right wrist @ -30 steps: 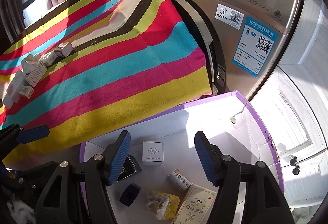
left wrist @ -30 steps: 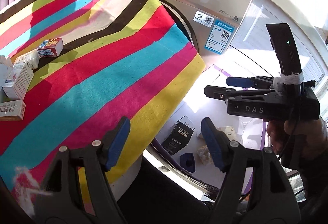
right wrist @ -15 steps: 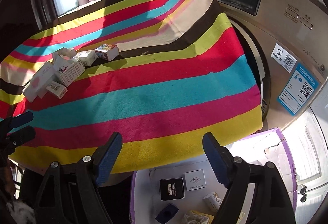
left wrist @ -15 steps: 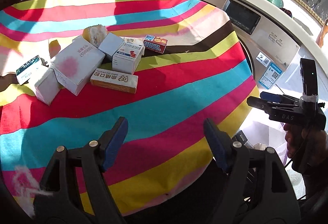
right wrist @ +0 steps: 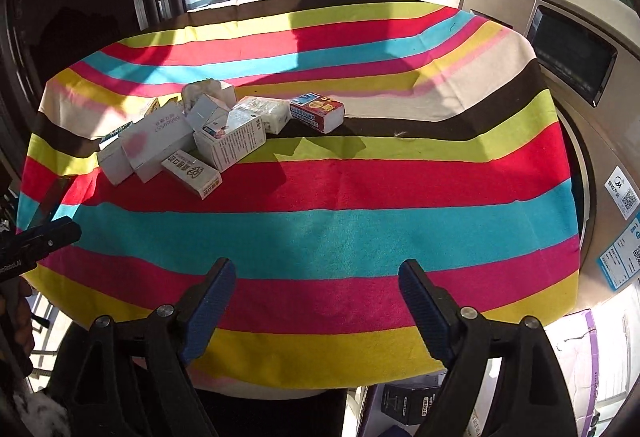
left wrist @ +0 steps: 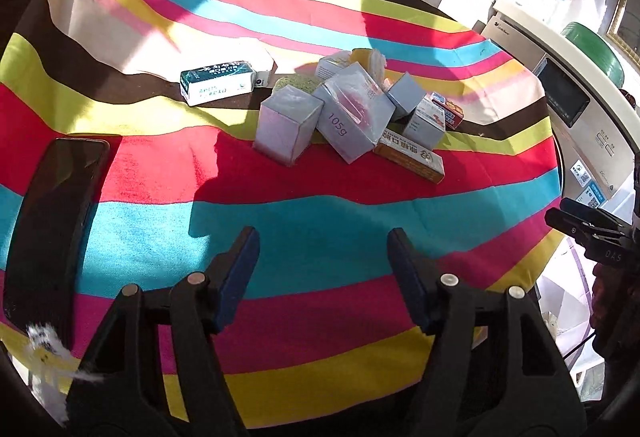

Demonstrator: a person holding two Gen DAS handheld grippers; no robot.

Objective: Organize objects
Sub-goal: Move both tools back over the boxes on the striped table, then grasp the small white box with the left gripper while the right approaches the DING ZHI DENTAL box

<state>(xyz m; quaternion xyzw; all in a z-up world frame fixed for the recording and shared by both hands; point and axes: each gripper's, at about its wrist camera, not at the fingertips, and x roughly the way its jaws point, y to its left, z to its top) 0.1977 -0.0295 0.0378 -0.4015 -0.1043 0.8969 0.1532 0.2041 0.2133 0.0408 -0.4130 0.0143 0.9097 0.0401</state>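
A heap of small cartons (left wrist: pixel 348 113) lies on the round table's striped cloth (left wrist: pixel 320 213). It includes a white carton marked 105g (left wrist: pixel 352 125) and a long orange-edged carton (left wrist: pixel 412 157); a teal and white carton (left wrist: pixel 218 81) lies apart to the left. My left gripper (left wrist: pixel 320 249) hovers over the blue stripe short of the heap, jaws closing on nothing. In the right wrist view the heap (right wrist: pixel 180 141) sits far left with a red and blue carton (right wrist: pixel 316 111) beside it. My right gripper (right wrist: pixel 316 273) hangs over the near stripes, jaws opening and empty.
A black phone (left wrist: pixel 56 205) lies at the table's left edge. A washing machine (right wrist: pixel 580 57) stands against the table on the right. Below the near right edge a purple-rimmed white box (right wrist: pixel 588 337) on the floor holds a black carton (right wrist: pixel 412 401).
Both views swung away from the floor box and washing machine onto the table top, and the heap of cartons came nearer the centre. Left jaws narrowed; right jaws widened.
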